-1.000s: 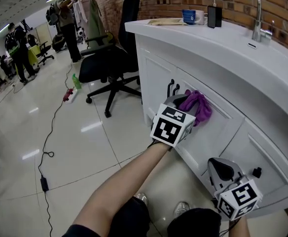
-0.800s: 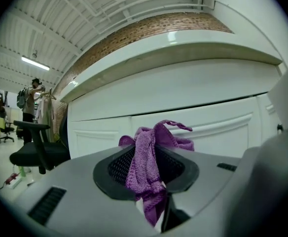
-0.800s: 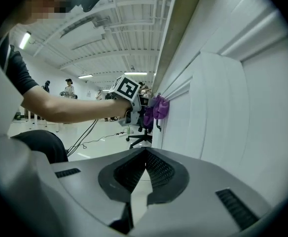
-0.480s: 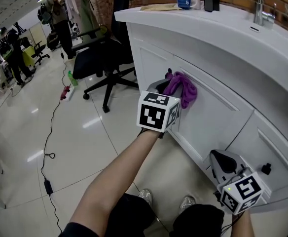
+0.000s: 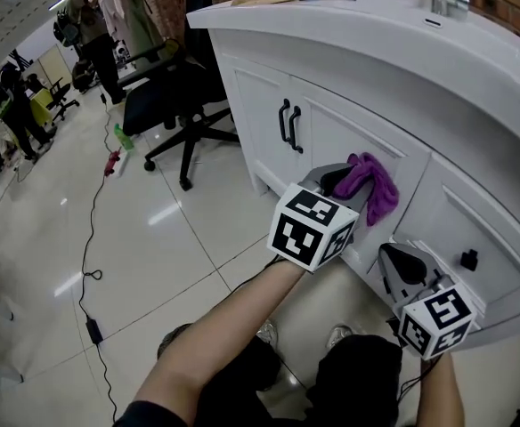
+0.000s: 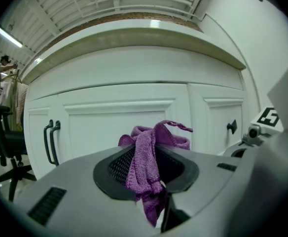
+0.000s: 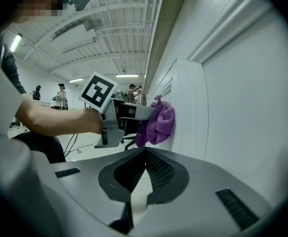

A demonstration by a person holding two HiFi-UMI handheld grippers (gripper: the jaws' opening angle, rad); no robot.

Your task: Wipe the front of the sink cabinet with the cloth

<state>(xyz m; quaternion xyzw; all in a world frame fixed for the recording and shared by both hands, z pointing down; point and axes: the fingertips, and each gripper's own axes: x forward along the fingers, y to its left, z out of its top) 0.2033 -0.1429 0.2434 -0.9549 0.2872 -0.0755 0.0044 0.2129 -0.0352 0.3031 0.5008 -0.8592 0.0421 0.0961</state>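
Wiping the sink cabinet (image 5: 260, 96) front with the cloth (image 5: 373, 188).
Right of the black pull handles (image 5: 287, 124), the left hand-held gripper (image 5: 345, 181) is clamped on the cloth against a door panel; press flat, stroke evenly. Free panel lies leftward; the right hand-held gripper (image 5: 401, 263), jaws together and empty, and a knob (image 5: 467, 260) crowd the right.

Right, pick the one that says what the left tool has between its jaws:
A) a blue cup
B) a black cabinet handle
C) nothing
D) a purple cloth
D: in the left gripper view, the left tool has its jaws closed on the purple cloth, which bunches out beyond them toward the white cabinet front.
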